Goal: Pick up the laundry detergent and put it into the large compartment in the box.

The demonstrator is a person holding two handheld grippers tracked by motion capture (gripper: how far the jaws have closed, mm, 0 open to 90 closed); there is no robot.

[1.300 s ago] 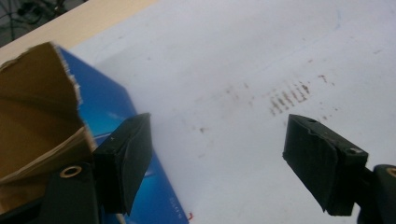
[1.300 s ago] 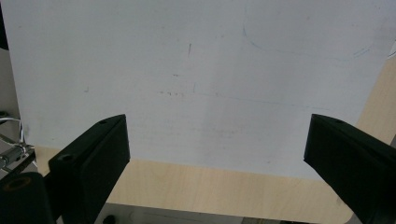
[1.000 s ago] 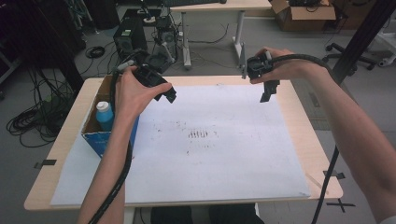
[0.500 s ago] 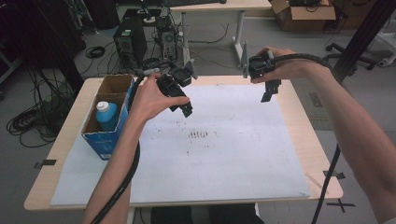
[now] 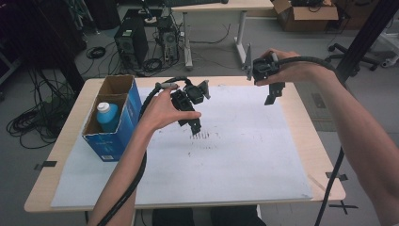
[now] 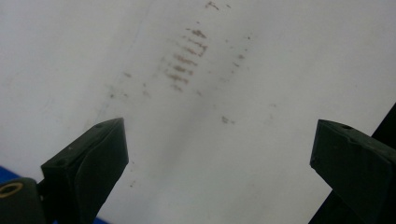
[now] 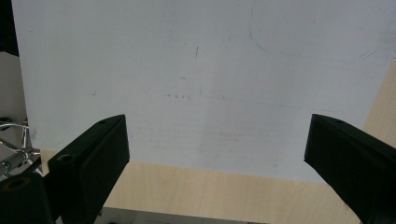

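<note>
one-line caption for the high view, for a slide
Left hand-held gripper hovers open over the smudged white sheet; blue-capped bottle stands in the cardboard box.

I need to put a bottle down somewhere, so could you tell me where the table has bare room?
The white sheet is bare across its near half and right side, between the smudge marks and the table edge. It is crowded at the left, where the blue box stands with a bottle inside, and mid-sheet under the left gripper.
</note>
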